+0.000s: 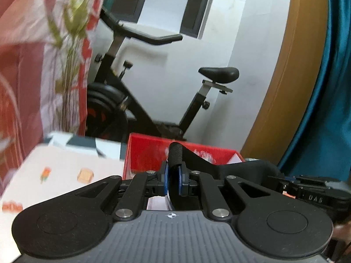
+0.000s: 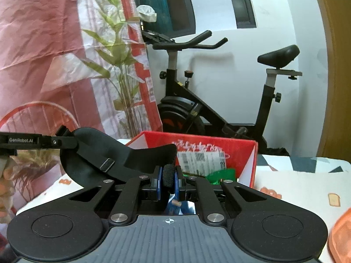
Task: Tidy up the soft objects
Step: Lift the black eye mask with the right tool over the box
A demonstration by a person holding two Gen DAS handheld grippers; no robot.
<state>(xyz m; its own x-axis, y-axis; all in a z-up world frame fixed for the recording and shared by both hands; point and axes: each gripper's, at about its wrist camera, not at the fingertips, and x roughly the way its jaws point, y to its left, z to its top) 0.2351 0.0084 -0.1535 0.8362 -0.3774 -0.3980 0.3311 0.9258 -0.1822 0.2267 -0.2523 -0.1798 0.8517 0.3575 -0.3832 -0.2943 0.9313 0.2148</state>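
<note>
In front of the red box (image 2: 241, 151), a black eye mask (image 2: 122, 155) hangs stretched between both grippers, held above the table (image 2: 302, 182). Left gripper (image 1: 173, 176) has its blue pads (image 1: 165, 177) pinched narrow on the mask's rolled, ribbed edge (image 1: 176, 153); right gripper (image 2: 168, 180) is clamped the same way on a ribbed black roll of it. In the right wrist view the mask is a smooth, padded, curved sheet w/ an elastic strap and a small slider buckle (image 2: 107, 164) across it; its far end sits in the other gripper, seen from the side at the left edge w/ "GenRobot.AI" lettering (image 2: 20, 140).

Hard to read: how much mask lies below the jaws is hidden by the gripper bodies in both views. Inside the box only a labelled packet (image 2: 201, 160) and something green and shiny (image 2: 221, 175) show; the rest is cut off by the box wall and the mask. Left wrist view is motion-blurred on its left side. An orange blurred shape (image 2: 341, 236) at the right wrist view's lower right corner can't be identified.

Behind the box: a black exercise bike (image 2: 197, 114) against a white wall, a red-and-white curtain w/ bamboo print (image 2: 114, 50) left of the box. The white tablecloth has small toast-like prints (image 2: 334, 199).
</note>
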